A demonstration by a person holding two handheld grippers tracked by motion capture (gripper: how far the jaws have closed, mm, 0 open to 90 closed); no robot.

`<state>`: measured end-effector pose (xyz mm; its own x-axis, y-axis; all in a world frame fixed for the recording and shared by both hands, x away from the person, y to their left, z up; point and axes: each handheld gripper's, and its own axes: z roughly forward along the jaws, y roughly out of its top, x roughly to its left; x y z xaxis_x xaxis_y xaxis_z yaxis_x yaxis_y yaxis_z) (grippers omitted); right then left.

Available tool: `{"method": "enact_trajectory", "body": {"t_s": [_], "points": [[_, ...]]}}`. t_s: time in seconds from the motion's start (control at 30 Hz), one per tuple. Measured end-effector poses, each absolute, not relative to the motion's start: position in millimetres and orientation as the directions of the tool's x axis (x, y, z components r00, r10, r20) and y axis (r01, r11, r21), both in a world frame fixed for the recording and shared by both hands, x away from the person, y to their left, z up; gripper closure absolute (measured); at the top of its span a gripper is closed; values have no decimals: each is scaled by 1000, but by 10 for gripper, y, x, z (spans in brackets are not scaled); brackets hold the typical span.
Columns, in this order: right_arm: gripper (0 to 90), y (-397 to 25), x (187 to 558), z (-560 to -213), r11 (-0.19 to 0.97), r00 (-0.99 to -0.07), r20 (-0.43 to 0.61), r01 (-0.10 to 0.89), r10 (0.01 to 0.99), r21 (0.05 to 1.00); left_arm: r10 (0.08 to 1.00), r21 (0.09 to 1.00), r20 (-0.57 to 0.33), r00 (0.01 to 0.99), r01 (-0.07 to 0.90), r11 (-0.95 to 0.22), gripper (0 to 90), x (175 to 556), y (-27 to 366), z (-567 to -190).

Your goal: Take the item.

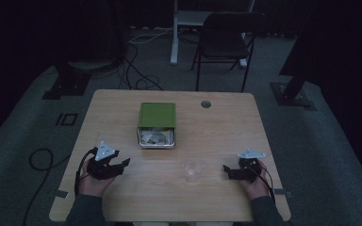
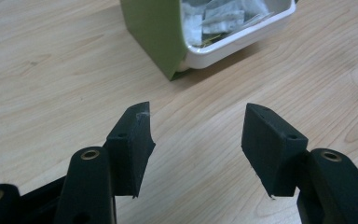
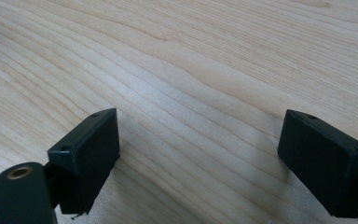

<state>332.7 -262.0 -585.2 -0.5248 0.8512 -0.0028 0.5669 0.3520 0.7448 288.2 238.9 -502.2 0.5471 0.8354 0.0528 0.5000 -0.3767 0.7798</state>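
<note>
A green-lidded white box (image 1: 156, 124) stands at the table's middle, its lid slid back so that white packets show at its near end; in the left gripper view the box (image 2: 205, 32) lies just ahead. A clear plastic cup (image 1: 193, 169) stands upright in front of it. My left gripper (image 1: 122, 165) rests at the near left, open with nothing between its jaws, and points toward the box (image 2: 198, 123). My right gripper (image 1: 227, 170) sits at the near right, open over bare wood (image 3: 200, 135), right of the cup.
The wooden table (image 1: 122, 122) has a round cable hole (image 1: 206, 104) at the back right. Beyond it stand a black chair (image 1: 226, 37), a white post and cables on the grey floor. The room is dim.
</note>
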Motion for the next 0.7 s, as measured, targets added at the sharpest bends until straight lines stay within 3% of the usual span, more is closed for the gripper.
{"method": "enact_trajectory", "body": {"t_s": [0.7], "points": [[124, -2619, 3327, -5852, 351, -524, -2, 568, 852, 744, 789, 784, 74, 609, 453, -423, 448, 3051, 2057, -4913]]}}
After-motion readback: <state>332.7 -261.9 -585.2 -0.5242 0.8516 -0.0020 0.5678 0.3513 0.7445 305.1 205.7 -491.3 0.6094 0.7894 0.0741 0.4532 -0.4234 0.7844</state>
